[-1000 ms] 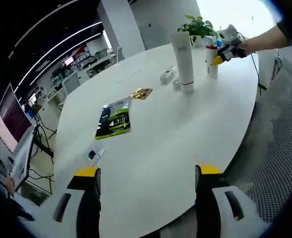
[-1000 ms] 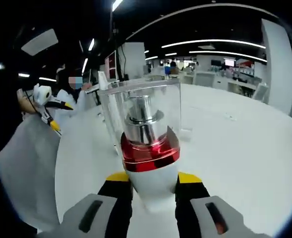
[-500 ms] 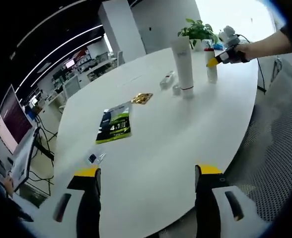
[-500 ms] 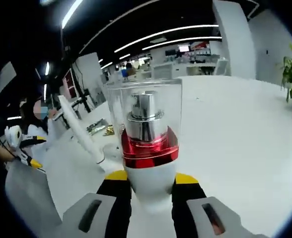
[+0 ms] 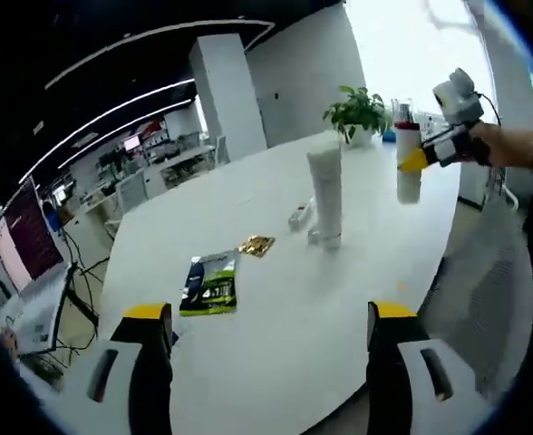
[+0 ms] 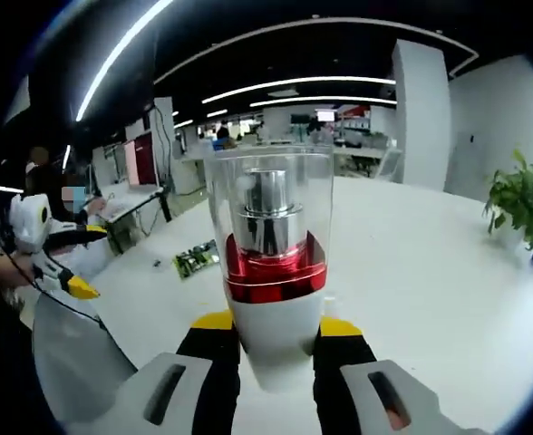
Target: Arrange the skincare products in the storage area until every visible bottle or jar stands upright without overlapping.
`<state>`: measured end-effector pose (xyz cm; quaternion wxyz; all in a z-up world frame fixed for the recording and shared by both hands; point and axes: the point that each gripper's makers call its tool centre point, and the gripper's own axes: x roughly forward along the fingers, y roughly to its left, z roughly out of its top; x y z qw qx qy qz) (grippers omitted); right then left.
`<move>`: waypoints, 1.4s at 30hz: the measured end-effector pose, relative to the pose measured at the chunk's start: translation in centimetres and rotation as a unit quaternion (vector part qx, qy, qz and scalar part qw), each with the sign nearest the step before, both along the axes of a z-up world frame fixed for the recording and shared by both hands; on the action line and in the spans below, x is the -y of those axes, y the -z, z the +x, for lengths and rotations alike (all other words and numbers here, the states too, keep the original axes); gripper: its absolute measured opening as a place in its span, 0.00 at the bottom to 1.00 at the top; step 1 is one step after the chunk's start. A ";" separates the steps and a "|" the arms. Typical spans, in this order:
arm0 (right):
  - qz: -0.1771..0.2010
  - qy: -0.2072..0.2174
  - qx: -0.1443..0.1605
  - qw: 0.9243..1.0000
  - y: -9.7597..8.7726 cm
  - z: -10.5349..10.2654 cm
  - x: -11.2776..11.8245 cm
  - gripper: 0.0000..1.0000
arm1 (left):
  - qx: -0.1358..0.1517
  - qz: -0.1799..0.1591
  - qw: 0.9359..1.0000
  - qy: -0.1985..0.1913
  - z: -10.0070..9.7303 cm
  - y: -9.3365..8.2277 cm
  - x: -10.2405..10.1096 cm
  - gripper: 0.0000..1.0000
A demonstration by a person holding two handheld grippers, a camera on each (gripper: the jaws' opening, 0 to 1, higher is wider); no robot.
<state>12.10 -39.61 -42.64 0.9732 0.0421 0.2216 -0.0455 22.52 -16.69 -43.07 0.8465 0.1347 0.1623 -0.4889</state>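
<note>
Left gripper view: one large white oval table (image 5: 276, 299), its near edge curving along the lower right, with wide bare surface between the jaws and the items set farther in.

One potted plant (image 5: 357, 111) stands at the table's far end.

One tall white tube (image 5: 326, 192) stands upright near the table's middle, with open tabletop on all sides except at its base, where one small white item (image 5: 300, 216) lies just beside it; what that item is cannot be told.

One green and dark sachet (image 5: 209, 283) lies flat, left of the tube; its print is too small to read.

One small gold packet (image 5: 256, 245) lies flat between the sachet and the tube.

Left gripper (image 5: 266, 322): two yellow-tipped jaws set wide apart, nothing between them, above the table's near edge.

Right gripper (image 5: 427, 156), seen at upper right with a hand behind it, grips one white pump bottle (image 5: 408, 172) upright in the air, clear of the tabletop and well apart from the tube.

Right gripper view: the right gripper (image 6: 276, 331) has its yellow-tipped jaws closed against the white body of the pump bottle (image 6: 271, 272), which shows a red metallic collar, a silver pump and a clear cap; no label is legible. The left gripper (image 6: 76, 288) appears at far left, near the table (image 6: 411, 299) edge. The sachet (image 6: 192, 259) lies beyond.
</note>
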 end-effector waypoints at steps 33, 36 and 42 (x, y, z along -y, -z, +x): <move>-0.279 -0.164 0.195 0.926 -14.3 3.3 -15.4 0.21 | 0.013 -0.314 0.946 0.084 -9.0 -18.2 9.4 0.50; -0.297 -0.171 0.202 0.917 -14.5 3.2 -15.7 0.21 | 0.057 -0.300 0.949 0.073 -8.6 -18.4 8.9 0.37; -0.307 -0.175 0.208 0.912 -14.9 3.2 -16.1 0.21 | 0.087 -0.311 0.942 0.094 -9.5 -19.8 9.1 0.31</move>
